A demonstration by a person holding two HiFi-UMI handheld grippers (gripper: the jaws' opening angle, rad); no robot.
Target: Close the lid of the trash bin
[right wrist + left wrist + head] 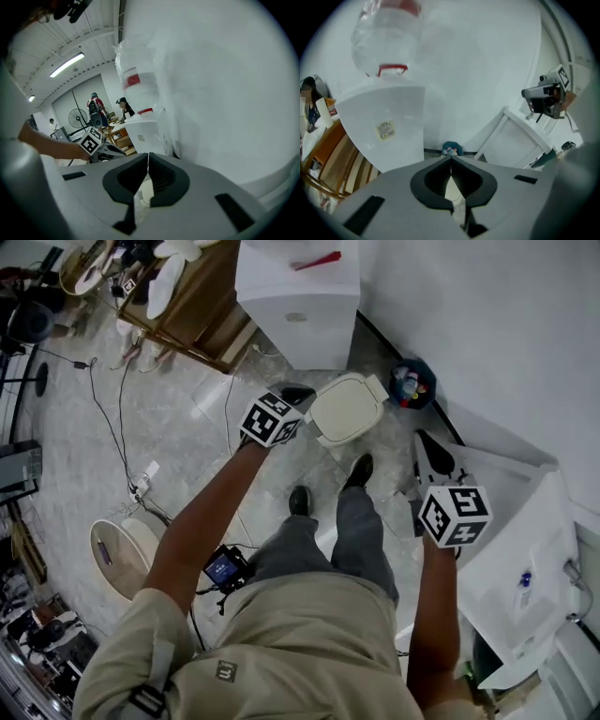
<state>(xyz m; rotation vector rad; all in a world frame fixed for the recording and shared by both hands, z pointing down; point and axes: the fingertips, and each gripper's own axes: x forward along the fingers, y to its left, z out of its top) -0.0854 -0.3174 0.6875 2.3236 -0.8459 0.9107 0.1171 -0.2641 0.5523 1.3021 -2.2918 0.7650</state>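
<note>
A: Checking jaws, status?
B: Left gripper (pixel 293 397) closed, nothing in it. Right gripper (pixel 432 457) same, tips touching.
A: Bin?
B: Trash bin (pixel 373 390) on the floor past the shoes (pixel 359 470), by the white cabinet (pixel 300 296). Lid (pixel 345 409) down. Left gripper just beside it, right one apart.

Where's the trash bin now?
In the head view, the trash bin sits on the floor near top middle, just right of the left gripper, beside the white cabinet.

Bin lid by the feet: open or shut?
Shut: the trash bin lid lies flat, covering the whole top; no opening shows in head view.
</note>
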